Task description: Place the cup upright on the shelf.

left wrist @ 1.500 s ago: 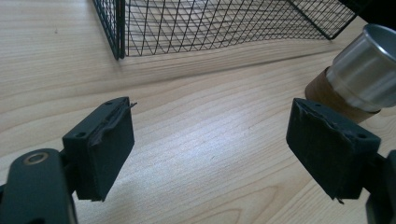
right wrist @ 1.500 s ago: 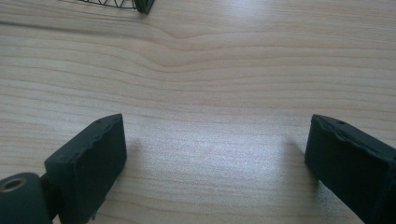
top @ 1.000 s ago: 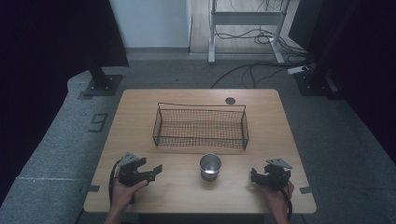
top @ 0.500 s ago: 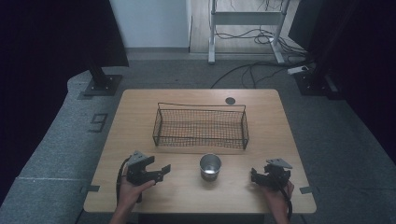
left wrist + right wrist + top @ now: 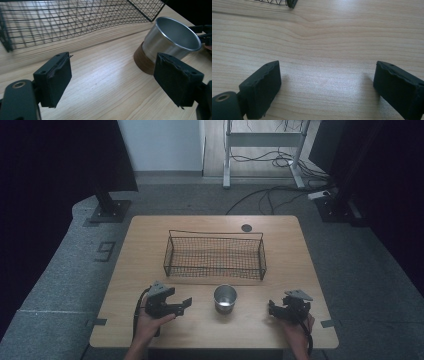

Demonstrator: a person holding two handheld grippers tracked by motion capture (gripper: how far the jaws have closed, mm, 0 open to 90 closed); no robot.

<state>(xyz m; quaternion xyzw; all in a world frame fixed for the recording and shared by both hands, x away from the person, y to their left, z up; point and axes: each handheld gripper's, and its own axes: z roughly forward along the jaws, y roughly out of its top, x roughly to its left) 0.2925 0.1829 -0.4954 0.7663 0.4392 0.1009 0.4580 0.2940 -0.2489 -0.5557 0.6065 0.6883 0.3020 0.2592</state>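
While the steel cup (image 5: 225, 298) stands upright on the table (image 5: 300, 250), it lies just ahead of the left gripper (image 5: 186, 303) and well apart from the right gripper (image 5: 270, 308), between the two. Left gripper: jaws spread wide, empty, pointing toward the cup, hand wrapped beneath. Right gripper: jaws wide, empty, low over bare wood. Beyond the cup sits the wire basket (image 5: 215, 255).

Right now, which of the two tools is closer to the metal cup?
The left tool. Its open jaws point at the cup from just beside it, while the right tool sits farther off near the table's right edge.
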